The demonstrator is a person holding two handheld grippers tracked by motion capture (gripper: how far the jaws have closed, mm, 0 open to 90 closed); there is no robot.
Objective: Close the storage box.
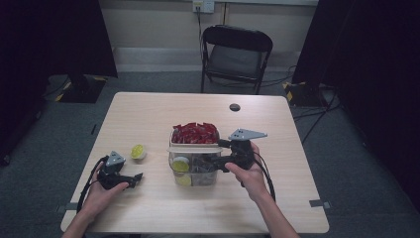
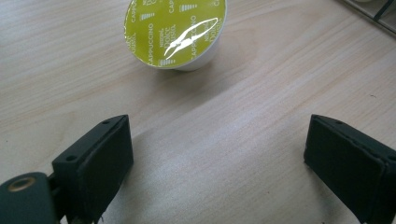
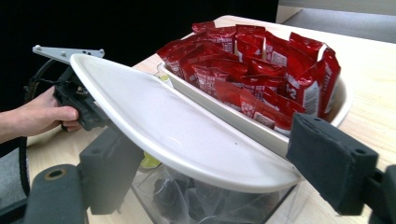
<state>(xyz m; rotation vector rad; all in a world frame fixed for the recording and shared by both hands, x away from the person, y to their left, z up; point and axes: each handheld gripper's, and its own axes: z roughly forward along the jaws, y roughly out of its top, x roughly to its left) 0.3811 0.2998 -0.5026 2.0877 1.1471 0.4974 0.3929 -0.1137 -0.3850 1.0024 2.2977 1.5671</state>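
A lime-green cappuccino capsule (image 1: pixel 138 151) (image 2: pixel 175 32) lies on its side on the wooden table, foil face toward my left gripper (image 1: pixel 136 179) (image 2: pixel 217 158). That gripper is open and holds nothing, a short way in front of the capsule. A clear box (image 1: pixel 195 173) (image 3: pixel 210 205) at mid-table holds dark and green capsules (image 1: pixel 180 165). Its white lid (image 1: pixel 194 148) (image 3: pixel 177 135) is tilted up over the box, its near end between the wide-set jaws of my right gripper (image 1: pixel 221 153) (image 3: pixel 217 172). Behind the box stands a white tray (image 1: pixel 172 139) (image 3: pixel 343 100) of red packets (image 1: pixel 195 133) (image 3: pixel 252 60).
A small black disc (image 1: pixel 235 107) sits at the table's far edge. A black folding chair (image 1: pixel 235 49) stands beyond the table. Bare tabletop (image 1: pixel 148 119) lies left of and behind the tray. The other hand with its gripper (image 3: pixel 70 100) appears past the lid.
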